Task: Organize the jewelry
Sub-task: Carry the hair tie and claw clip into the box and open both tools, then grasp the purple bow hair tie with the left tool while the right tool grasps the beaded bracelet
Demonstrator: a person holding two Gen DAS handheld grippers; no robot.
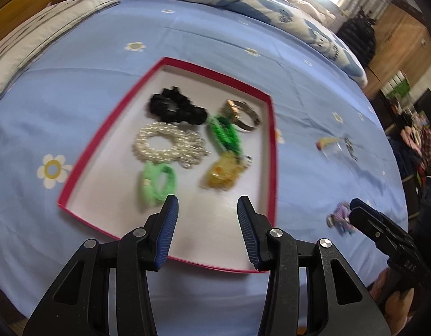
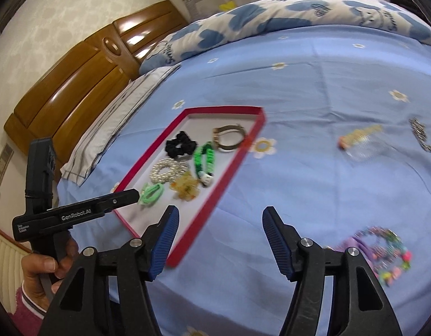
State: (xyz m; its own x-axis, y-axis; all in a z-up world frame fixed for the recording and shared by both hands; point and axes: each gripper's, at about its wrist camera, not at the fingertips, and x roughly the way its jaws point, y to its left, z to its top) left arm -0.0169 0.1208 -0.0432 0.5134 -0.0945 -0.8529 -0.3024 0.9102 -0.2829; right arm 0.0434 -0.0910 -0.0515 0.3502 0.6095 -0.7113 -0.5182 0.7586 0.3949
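Red-rimmed tray (image 1: 273, 151) on the blue bed sheet (image 1: 109, 64), holding a black scrunchie (image 1: 173, 107), pearl bracelet (image 1: 165, 142), green hair ties (image 1: 156, 184) and a metal bangle (image 1: 243, 114). Left claw (image 1: 207, 232) and right claw (image 2: 219, 242) both gape, empty. A blurred purple beaded piece (image 2: 383, 249), possibly a bracelet, lies outside the tray.

Blue floral bedsheet (image 2: 313, 89), wooden headboard (image 2: 75, 84)
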